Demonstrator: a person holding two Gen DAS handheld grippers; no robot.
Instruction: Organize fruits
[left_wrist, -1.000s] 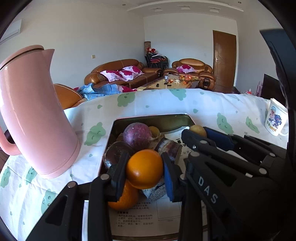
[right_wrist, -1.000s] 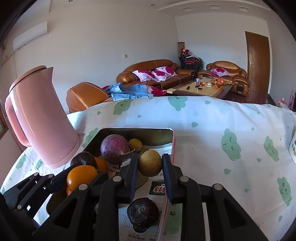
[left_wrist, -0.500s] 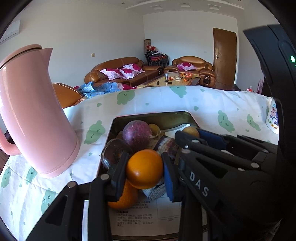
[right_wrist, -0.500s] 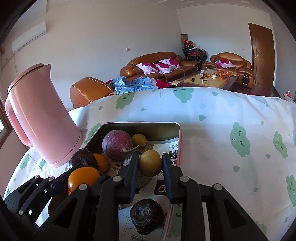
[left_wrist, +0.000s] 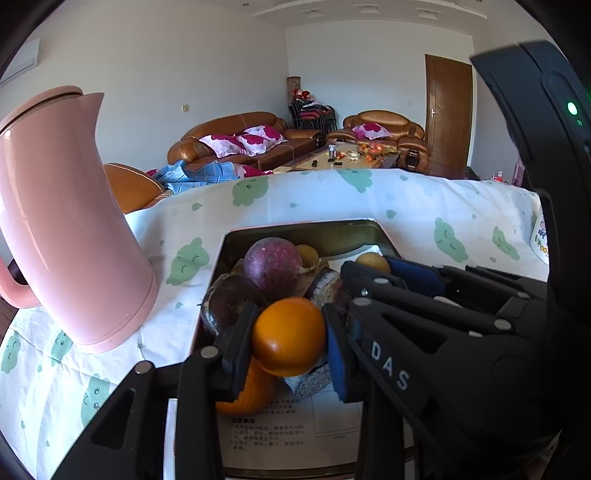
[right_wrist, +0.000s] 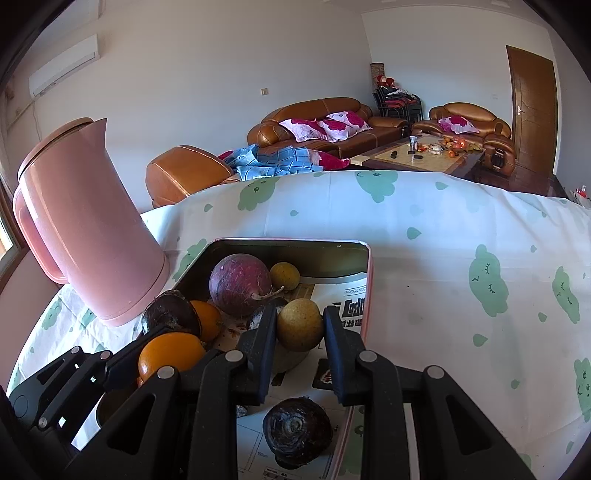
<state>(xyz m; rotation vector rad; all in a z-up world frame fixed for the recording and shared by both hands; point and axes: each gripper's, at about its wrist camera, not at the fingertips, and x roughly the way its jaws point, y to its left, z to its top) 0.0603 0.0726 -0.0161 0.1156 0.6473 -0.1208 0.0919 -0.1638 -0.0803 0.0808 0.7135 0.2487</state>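
two sets of tongs, both loaded, both over the tin tray (left_wrist: 229, 251) on the tabletop (right_wrist: 424, 258). left tongs (left_wrist: 290, 338) clamped on an orange (left_wrist: 289, 335), held above a second orange (left_wrist: 247, 391) and the paper lining the tray. right tongs (right_wrist: 300, 325) clamped on a yellow-brown round fruit (right_wrist: 300, 324), near the tray's right rim. rest of the fruit sits in the tray: large purple one (right_wrist: 240, 284) toward the far end with a small yellow one (right_wrist: 284, 276) just beside it, dark brown one (right_wrist: 170, 317) at the left side, another dark one (right_wrist: 297, 430) at the near end below the right tongs. pink kettle (right_wrist: 85, 229) stands on the tablecloth left of the tray.
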